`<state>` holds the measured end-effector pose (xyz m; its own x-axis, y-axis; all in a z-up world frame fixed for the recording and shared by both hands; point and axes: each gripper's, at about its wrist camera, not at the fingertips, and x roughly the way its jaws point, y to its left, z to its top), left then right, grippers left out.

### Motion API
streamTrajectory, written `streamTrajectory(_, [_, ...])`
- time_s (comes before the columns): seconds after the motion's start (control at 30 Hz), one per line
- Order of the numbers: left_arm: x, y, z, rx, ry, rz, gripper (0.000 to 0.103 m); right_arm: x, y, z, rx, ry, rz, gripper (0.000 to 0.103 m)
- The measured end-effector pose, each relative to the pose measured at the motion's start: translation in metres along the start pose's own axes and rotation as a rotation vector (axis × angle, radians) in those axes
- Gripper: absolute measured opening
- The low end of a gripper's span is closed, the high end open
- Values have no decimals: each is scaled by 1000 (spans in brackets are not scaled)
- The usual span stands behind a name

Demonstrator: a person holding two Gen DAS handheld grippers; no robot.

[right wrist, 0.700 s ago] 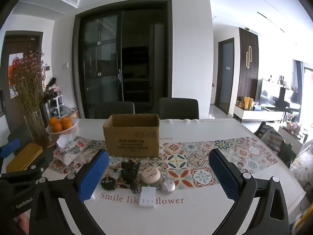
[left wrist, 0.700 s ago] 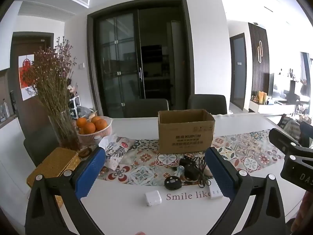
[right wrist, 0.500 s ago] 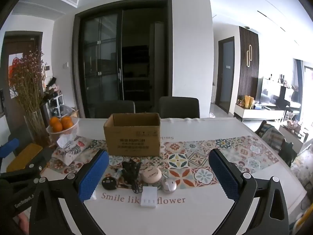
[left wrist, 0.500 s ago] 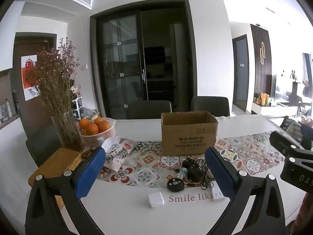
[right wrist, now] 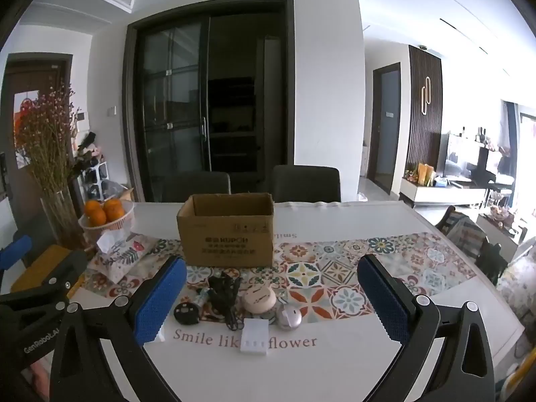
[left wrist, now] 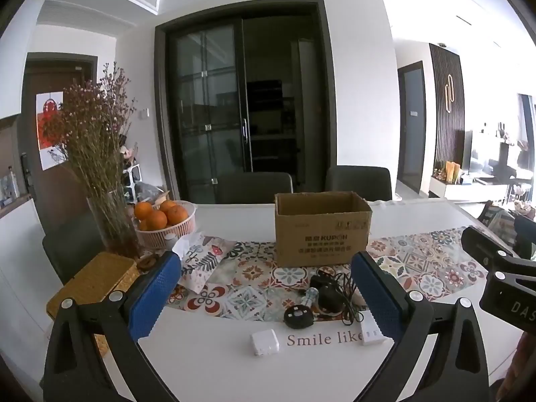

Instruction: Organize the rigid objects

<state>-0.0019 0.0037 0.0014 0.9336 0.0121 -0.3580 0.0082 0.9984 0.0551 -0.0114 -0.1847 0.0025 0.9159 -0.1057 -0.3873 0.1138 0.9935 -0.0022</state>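
Between my right tool's spread fingers I see the small things in a loose cluster on the table: a black disc, a tangle of black cable, a round cream case, a silver puck and a white flat adapter nearest me. The cream case and silver puck show only here; my left view hides them behind its right finger. The left view alone gives me a white cube charger lying just ahead of the left tool, whose fingers also stand wide apart and hold nothing. Beyond the cluster, on the patterned runner, sits the open cardboard box; I cannot see its inside. Farther left, a white basket holds oranges, and a glass vase holds dried flowers.
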Motion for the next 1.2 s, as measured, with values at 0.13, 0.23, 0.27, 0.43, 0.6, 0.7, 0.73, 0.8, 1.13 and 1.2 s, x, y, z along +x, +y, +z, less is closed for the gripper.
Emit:
streamTrajectory(0.13, [0, 0, -1, 1, -1, 1, 103, 0, 0, 1, 0, 0, -1, 103])
streamTrajectory(0.23, [0, 1, 0, 1, -3, 4, 103, -2, -1, 5, -1, -1, -1, 103])
streamTrajectory(0.27, [0, 1, 0, 1, -5, 6, 103, -2, -2, 5, -1, -1, 0, 103])
streamTrajectory(0.43, [-1, 1, 0, -1, -8, 10, 103, -3, -2, 6, -5, -3, 4, 103])
streamTrajectory(0.6, [-2, 2, 0, -2, -8, 13, 103, -3, 0, 5, -7, -3, 4, 103])
streamTrajectory(0.7, [-2, 2, 1, -2, -7, 12, 103, -3, 0, 5, -6, -2, 2, 103])
streamTrajectory(0.73, [-2, 2, 0, -1, -7, 12, 103, -3, 0, 5, -6, -2, 3, 103])
streamTrajectory(0.8, [-2, 2, 0, -2, -9, 14, 103, -3, 0, 5, -7, -3, 2, 103])
streamTrajectory(1.13, [-2, 2, 0, -2, -7, 13, 103, -3, 0, 5, -6, -1, 2, 103])
streamTrajectory(1.2, [-2, 2, 0, -1, -7, 13, 103, -2, 0, 5, -6, 0, 3, 103])
